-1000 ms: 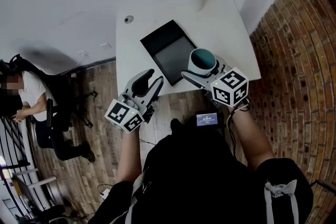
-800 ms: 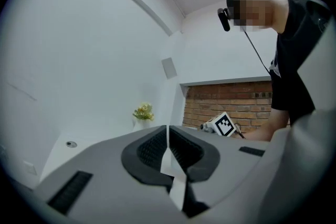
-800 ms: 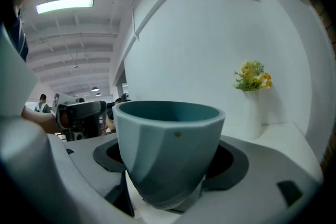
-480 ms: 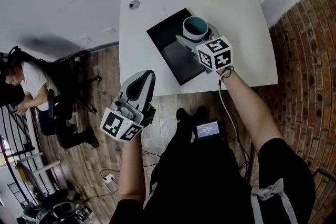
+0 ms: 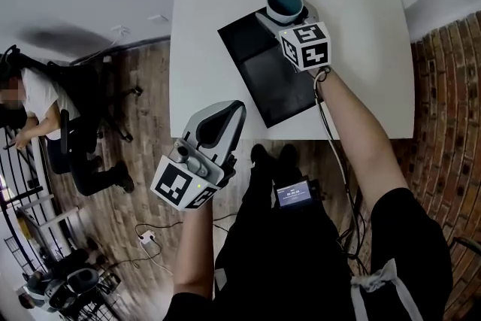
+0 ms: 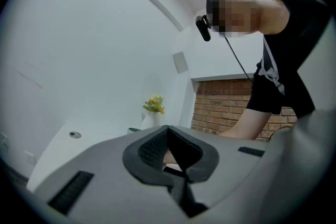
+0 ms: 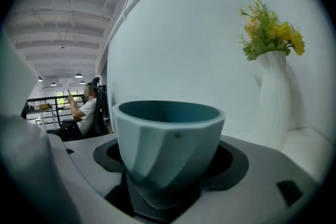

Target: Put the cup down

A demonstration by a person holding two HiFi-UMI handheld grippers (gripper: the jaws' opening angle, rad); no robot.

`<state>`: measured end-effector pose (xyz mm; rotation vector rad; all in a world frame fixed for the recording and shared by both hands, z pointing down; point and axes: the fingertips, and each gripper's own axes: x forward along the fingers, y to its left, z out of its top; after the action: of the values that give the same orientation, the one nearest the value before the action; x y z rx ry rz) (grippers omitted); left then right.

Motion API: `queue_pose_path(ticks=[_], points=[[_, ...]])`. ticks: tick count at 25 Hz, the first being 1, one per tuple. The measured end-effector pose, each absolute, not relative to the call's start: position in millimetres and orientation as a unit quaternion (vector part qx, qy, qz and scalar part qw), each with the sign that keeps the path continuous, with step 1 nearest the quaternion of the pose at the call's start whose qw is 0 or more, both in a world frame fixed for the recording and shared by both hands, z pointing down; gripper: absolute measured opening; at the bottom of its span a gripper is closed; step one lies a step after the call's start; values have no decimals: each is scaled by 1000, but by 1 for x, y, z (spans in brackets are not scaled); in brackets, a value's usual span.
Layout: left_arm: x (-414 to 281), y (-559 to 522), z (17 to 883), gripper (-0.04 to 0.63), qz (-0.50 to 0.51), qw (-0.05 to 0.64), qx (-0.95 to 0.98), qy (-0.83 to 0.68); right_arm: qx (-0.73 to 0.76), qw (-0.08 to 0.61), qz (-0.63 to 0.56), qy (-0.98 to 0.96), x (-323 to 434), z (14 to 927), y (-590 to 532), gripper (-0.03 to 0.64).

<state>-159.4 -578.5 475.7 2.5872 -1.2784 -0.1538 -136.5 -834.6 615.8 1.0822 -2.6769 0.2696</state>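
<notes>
The right gripper (image 5: 289, 19) has its jaws spread wide and clamped on the lower wall of the cup (image 7: 168, 139). The dark pads cradle the tapering base from both sides, which reads as a hold chosen to keep the rim free and the bottom exposed for setting down. The cup stands upright in that grip. Its long axis runs vertically, the teal mouth faces straight up and the narrower foot points down, so it looks ready to land flat without any turning. In the head view it hangs over the far end of the black mat (image 5: 274, 75) on the white table (image 5: 203, 71). Whether the foot already touches the mat cannot be told. The arm is stretched well forward to reach that spot, probably because the mat is the intended resting place. Beyond the cup, in the right gripper view, a white vase (image 7: 275, 97) with flowers stands nearby but apart, so the release should come straight back rather than sideways. The left gripper (image 5: 224, 122) has its jaws pressed fully together with nothing between them. It is held at the near edge of the table, off to the side, likely parked there to stay out of the way.
</notes>
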Motion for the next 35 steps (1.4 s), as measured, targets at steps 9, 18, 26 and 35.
queue_pose_path(ticks=[9, 18, 26, 35], points=[[-171, -602, 483, 8, -34, 126, 880, -456, 364, 146, 22, -920, -153, 628, -837, 396], [-165, -612, 477, 8, -29, 120, 882, -455, 364, 177, 2, -914, -152, 638, -831, 396], [-172, -603, 471, 8, -37, 116, 881, -458, 363, 204, 17, -909, -142, 648, -818, 525], [-169, -598, 448, 8, -76, 115, 884, -447, 396, 171, 65, -900, -100, 616, -795, 525]])
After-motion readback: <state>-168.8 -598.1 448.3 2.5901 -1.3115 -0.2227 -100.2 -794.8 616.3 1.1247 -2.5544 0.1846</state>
